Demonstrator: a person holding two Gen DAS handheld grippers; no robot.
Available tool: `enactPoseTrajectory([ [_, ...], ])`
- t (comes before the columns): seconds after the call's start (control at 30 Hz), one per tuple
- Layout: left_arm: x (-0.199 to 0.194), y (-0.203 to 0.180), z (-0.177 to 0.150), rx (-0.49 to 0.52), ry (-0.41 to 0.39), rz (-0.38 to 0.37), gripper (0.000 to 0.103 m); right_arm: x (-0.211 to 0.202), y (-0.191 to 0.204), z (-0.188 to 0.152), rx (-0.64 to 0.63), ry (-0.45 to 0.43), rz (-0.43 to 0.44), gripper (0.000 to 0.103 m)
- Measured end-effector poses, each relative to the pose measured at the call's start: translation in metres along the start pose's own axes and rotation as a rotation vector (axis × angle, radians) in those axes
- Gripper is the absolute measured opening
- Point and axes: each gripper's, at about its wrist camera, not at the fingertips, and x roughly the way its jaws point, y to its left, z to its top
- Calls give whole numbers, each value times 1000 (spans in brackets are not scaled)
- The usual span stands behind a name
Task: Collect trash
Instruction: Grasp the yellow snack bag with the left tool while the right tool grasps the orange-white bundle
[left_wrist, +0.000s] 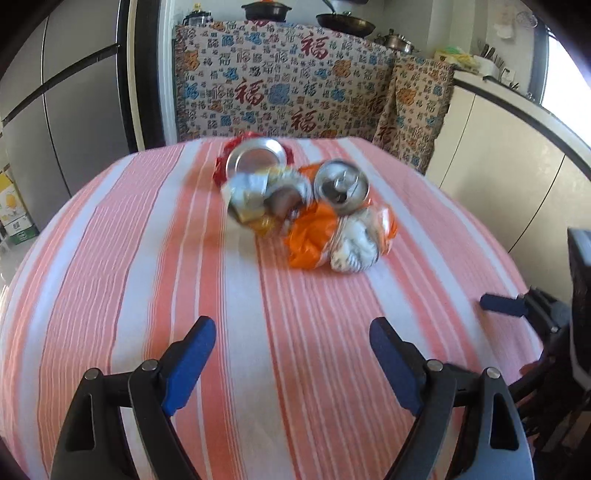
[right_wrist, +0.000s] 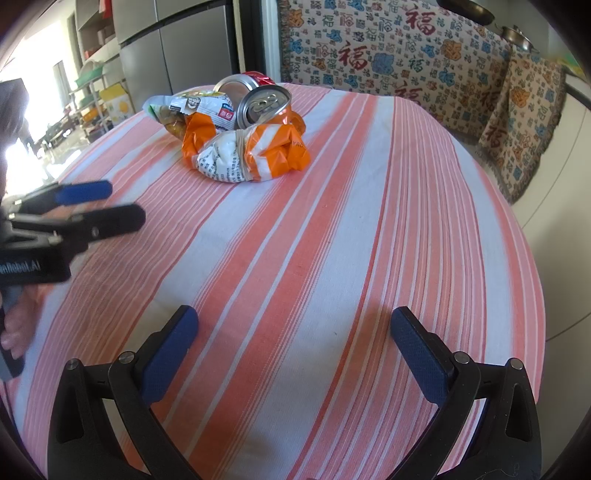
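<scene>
Left wrist view: left gripper (left_wrist: 291, 334) low at 6 o'clock, jaws spread wide with nothing between them. Trash heap sits past it at 12 o'clock on the striped tablecloth (left_wrist: 147, 258), well apart from the fingertips: red can (left_wrist: 255, 158) farthest back, silver-topped orange can (left_wrist: 341, 186) at its 4 o'clock, a foil snack wrapper (left_wrist: 262, 201) in front, and a crumpled orange bag (left_wrist: 332, 240) nearest (view is motion-blurred, so edges are soft). Right wrist view: right gripper (right_wrist: 293, 332) at 6 o'clock, jaws likewise released and empty; the same heap lies at 11 o'clock, well clear. The left gripper shows side-on at 9 o'clock. The orange bag (right_wrist: 255, 155) looks bound by a rubber band around its waist. Judgement: everything is light; cans are thin, dented, slick and likely to roll, best pinched across the body. Bag and wrapper (right_wrist: 192, 109) are soft and crackly; grip the banded waist or a bunched fold.
</scene>
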Motion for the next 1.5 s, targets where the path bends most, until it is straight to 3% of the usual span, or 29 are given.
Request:
enactPoseTrajectory([
  [0.13,8,-2,41,0,-66,-33,87,0,0,0,0,0,0,103],
  [0.3,53,8,71,-55,26,-23,87,0,0,0,0,0,1,103],
  [0.37,59,15,74,-76,26,-55,85,0,0,0,0,0,1,103],
  [0.4,59,17,74,-82,19,-78,74,0,-1,0,0,0,1,103],
  [0.43,57,20,71,-82,24,-98,36,-1,-1,0,1,0,1,103],
  [0.47,58,21,70,-80,48,-110,27,-1,0,0,1,0,1,103],
  [0.63,33,32,51,-83,42,-93,21,-1,-1,0,1,0,1,103],
  [0.77,0,45,23,-106,26,-59,21,-1,-1,-1,1,0,1,103],
  [0.9,-19,42,-4,-56,15,-34,25,-1,-1,-1,2,0,1,103],
  [0.97,-24,39,-12,-26,0,-5,44,-1,-1,0,4,1,2,103],
  [1.03,-24,33,-20,9,0,24,73,-1,-1,4,42,22,-2,103],
  [1.07,-23,31,-24,22,4,36,76,1,-4,10,88,38,2,103],
  [1.17,-13,26,-34,62,53,65,76,6,-16,43,302,42,134,103],
  [1.23,-7,27,-37,60,98,69,76,14,-22,69,428,24,147,103],
  [1.33,-6,29,-37,58,99,69,77,38,-21,104,561,38,138,103],
  [1.4,-5,28,-37,66,102,78,77,57,-13,116,584,88,141,103],
  [1.5,-5,30,-37,59,101,70,77,66,9,118,451,106,38,103],
])
